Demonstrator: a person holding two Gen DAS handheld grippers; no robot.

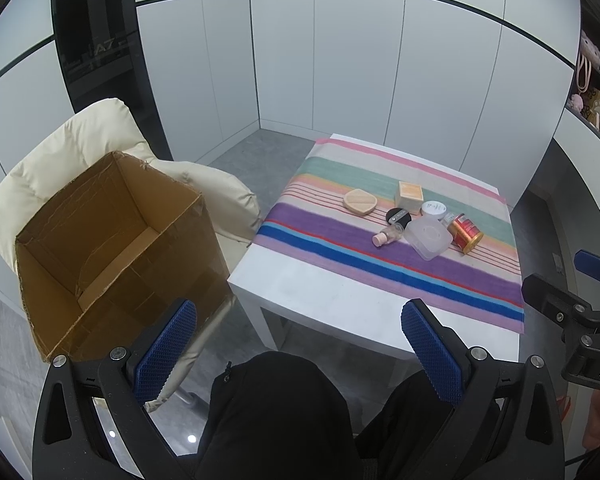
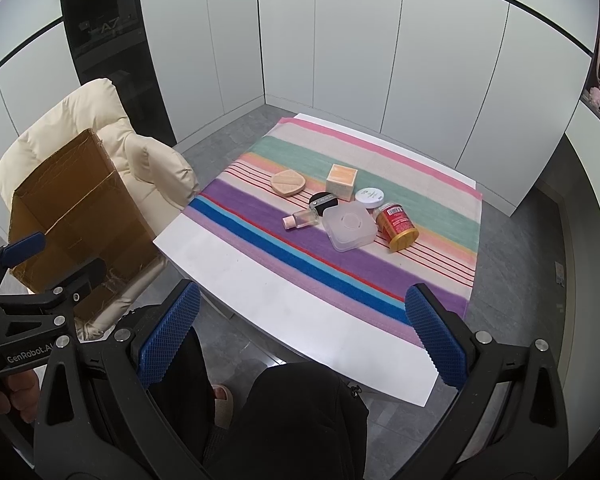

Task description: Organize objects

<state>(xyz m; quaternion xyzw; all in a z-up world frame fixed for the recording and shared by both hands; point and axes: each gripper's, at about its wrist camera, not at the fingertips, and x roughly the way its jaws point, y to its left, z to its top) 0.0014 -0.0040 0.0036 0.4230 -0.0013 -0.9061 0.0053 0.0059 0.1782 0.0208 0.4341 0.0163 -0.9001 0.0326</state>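
Several small items lie grouped on a striped cloth (image 2: 380, 272) over a white table (image 2: 284, 320): a peach puff case (image 2: 287, 183), an orange box (image 2: 342, 177), a black compact (image 2: 323, 202), a white jar (image 2: 369, 197), a small bottle (image 2: 302, 219), a clear square container (image 2: 350, 227) and a red can (image 2: 397, 227) on its side. An open, empty cardboard box (image 1: 116, 248) rests on a cream chair (image 1: 80, 140) left of the table. My left gripper (image 1: 300, 354) and right gripper (image 2: 304, 334) hang open near the table's front edge, holding nothing.
White cabinet panels enclose the back and right. A dark glass panel (image 2: 108, 40) stands behind the chair. Shelves with trinkets (image 1: 596, 96) are at the far right. The person's dark-clothed legs (image 2: 300, 420) and a slipper (image 2: 224, 400) are below the grippers.
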